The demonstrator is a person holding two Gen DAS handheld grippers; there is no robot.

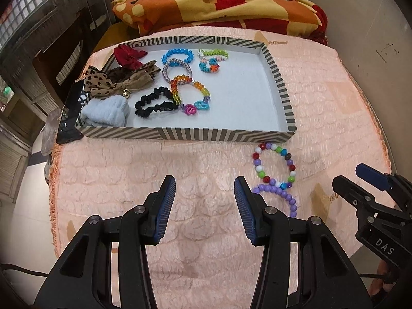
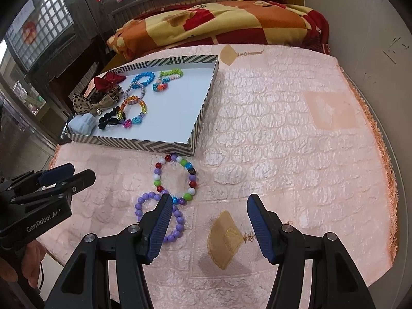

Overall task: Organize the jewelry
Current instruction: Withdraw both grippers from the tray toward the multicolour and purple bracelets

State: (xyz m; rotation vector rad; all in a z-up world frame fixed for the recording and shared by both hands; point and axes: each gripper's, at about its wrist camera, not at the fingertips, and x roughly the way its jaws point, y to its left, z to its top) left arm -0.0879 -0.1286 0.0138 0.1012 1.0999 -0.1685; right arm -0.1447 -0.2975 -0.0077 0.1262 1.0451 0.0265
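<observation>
A striped tray on a pink mat holds several bead bracelets, a black scrunchie, bows and a pale blue scrunchie. A multicolour bead bracelet and a purple bead bracelet lie on the mat in front of the tray's near right corner. My left gripper is open and empty, just left of the purple bracelet. My right gripper is open and empty, its left finger over the purple bracelet.
The pink quilted mat covers a round table with a fringed edge. A folded red and yellow blanket lies behind the tray. A dark phone-like slab leans at the tray's left end. A wall stands at right.
</observation>
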